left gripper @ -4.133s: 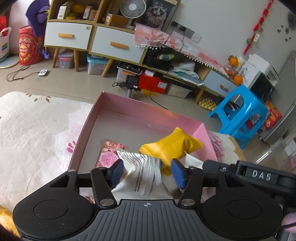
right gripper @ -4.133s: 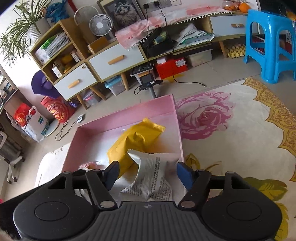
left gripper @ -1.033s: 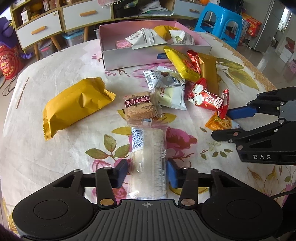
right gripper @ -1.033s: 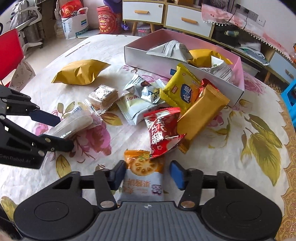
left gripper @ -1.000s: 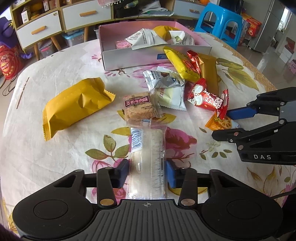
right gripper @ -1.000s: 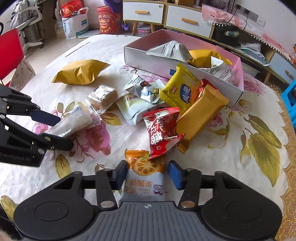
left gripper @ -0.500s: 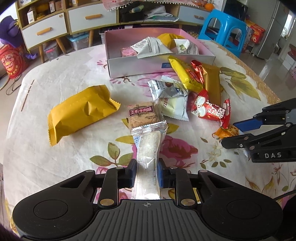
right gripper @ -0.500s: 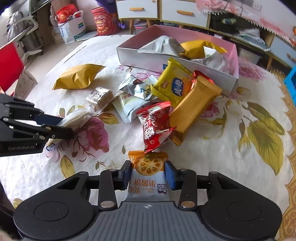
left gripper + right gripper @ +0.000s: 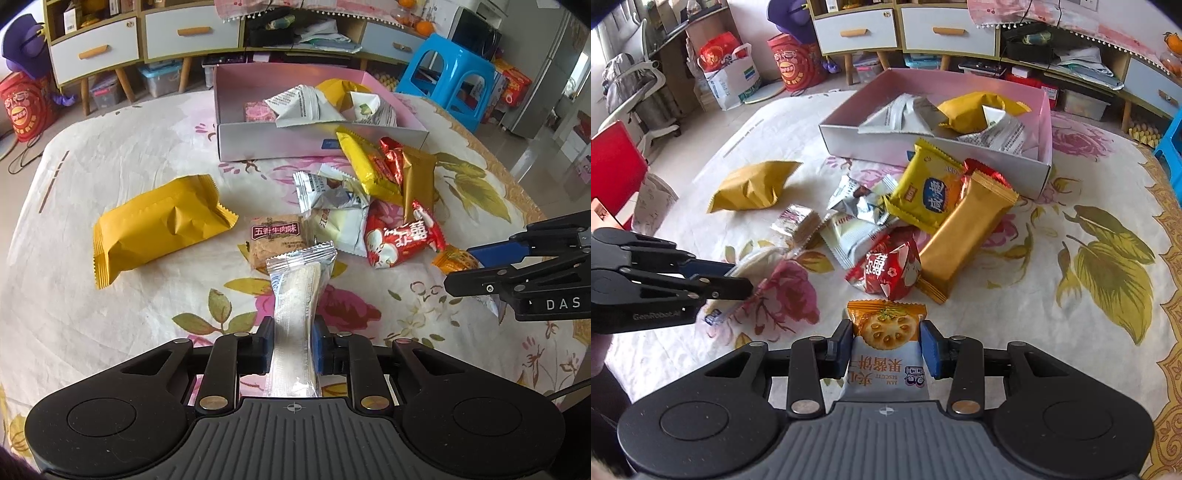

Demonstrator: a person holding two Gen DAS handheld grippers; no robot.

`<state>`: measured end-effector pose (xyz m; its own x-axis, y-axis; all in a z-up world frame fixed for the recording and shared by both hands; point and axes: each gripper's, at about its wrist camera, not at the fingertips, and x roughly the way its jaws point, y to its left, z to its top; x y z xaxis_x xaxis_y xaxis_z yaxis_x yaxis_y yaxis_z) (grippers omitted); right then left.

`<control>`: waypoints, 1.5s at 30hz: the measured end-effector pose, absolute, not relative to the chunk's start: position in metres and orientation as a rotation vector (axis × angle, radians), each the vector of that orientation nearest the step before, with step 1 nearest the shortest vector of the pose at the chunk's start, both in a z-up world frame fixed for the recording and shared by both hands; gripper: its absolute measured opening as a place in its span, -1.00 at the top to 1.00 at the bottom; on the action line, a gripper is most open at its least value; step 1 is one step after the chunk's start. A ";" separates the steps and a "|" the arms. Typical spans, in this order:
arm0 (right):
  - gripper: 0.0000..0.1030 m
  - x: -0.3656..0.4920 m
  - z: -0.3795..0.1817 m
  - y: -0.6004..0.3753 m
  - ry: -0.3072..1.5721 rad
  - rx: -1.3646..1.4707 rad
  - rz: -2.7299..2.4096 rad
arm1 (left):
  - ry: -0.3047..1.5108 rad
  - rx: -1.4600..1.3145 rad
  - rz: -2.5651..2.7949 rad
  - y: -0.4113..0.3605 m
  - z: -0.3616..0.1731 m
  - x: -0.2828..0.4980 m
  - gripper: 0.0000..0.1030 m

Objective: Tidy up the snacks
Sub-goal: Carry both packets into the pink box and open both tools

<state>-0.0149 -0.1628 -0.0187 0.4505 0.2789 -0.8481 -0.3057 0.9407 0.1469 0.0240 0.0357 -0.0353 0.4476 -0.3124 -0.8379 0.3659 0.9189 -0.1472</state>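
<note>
Snacks, left wrist view: loose packets lie on the flowered tablecloth (image 9: 92, 302) in front of the pink box (image 9: 317, 138), which already holds 4 or so packets.
Left gripper: the left gripper (image 9: 293, 349) is pinched nearly shut on a clear long packet (image 9: 299, 295); both blue pads press its sides, and its far end sticks up past the beef-flavour biscuit (image 9: 277, 236).
Nearby: a big yellow bag (image 9: 155, 225) lies alone to the left; a red packet (image 9: 400, 240) sits just beside the white ones.
Right gripper seen from here: the right gripper (image 9: 476, 266) comes in from the right edge, an orange corner showing at its tips.
Risk, left: the grip is low on a long, limp wrapper, so in my judgement it could swing, slip out or snag the biscuit on the way to the box.

Snacks, right wrist view: the pile of 6 or so packets sits between this gripper and the box (image 9: 1043, 162).
Right gripper: narrowly set, its pads touch both side edges of the orange jam biscuit packet (image 9: 886, 343), which looks clear of the cloth.
Jaw motion: these jaws have just been closing, with the packet between them.
Left gripper seen from here: at the left edge, clamped on the pale packet (image 9: 753, 267).
Risk, right: the hold is on thin wrapper edges only; a quick tilt could let it drop onto the gold bar (image 9: 964, 236).
</note>
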 end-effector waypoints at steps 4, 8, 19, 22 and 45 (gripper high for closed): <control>0.40 -0.015 -0.012 -0.164 1.032 -0.008 0.370 | 1.013 0.049 -0.424 0.035 -0.031 0.024 0.65; 0.40 -0.014 -0.005 -0.166 1.023 0.020 0.372 | 0.997 0.039 -0.428 0.035 -0.024 0.024 0.65; 0.40 0.004 0.012 -0.175 0.993 0.104 0.344 | 0.927 -0.004 -0.437 0.027 0.003 0.036 0.65; 0.40 0.011 0.018 -0.178 0.979 0.136 0.339 | 0.905 -0.013 -0.437 0.023 0.011 0.041 0.65; 0.40 0.086 0.022 -0.210 0.907 0.329 0.190 | 0.842 -0.099 -0.344 -0.017 0.021 0.125 0.66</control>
<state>0.0861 -0.2100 0.0224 0.6041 0.2982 -0.7390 -0.0229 0.9335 0.3579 0.1249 -0.0169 0.0207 0.6141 -0.3368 -0.7138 0.2588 0.9403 -0.2210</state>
